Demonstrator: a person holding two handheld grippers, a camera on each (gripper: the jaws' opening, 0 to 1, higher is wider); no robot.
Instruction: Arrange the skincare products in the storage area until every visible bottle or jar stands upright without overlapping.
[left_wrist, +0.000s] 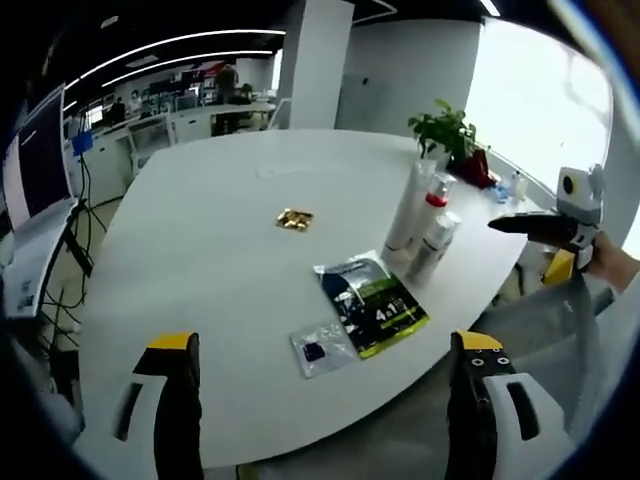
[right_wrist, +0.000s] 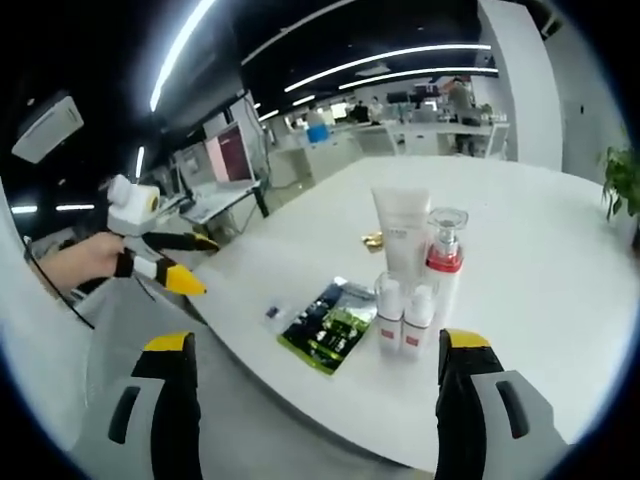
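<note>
Several skincare products stand upright in a tight group near the table edge: a tall white tube (left_wrist: 410, 205) (right_wrist: 402, 235), a clear pump bottle with a red collar (left_wrist: 437, 195) (right_wrist: 444, 265), and two small white bottles (right_wrist: 390, 315) (right_wrist: 418, 320). My left gripper (left_wrist: 325, 400) is open and empty, held back from the table's near edge. It also appears at the left of the right gripper view as the left gripper (right_wrist: 185, 265), held in a hand. My right gripper (right_wrist: 320, 400) is open and empty, just short of the small bottles. From the other side, the right gripper (left_wrist: 520, 225) hovers to the right of the group.
A green and black packet (left_wrist: 372, 300) (right_wrist: 328, 325) lies flat beside the bottles, with a small clear sachet (left_wrist: 322, 348) (right_wrist: 275, 312) next to it. A gold wrapper (left_wrist: 295, 219) (right_wrist: 372, 239) lies mid-table. A potted plant (left_wrist: 445, 130) stands behind the group. Office desks stand behind the round white table (left_wrist: 220, 250).
</note>
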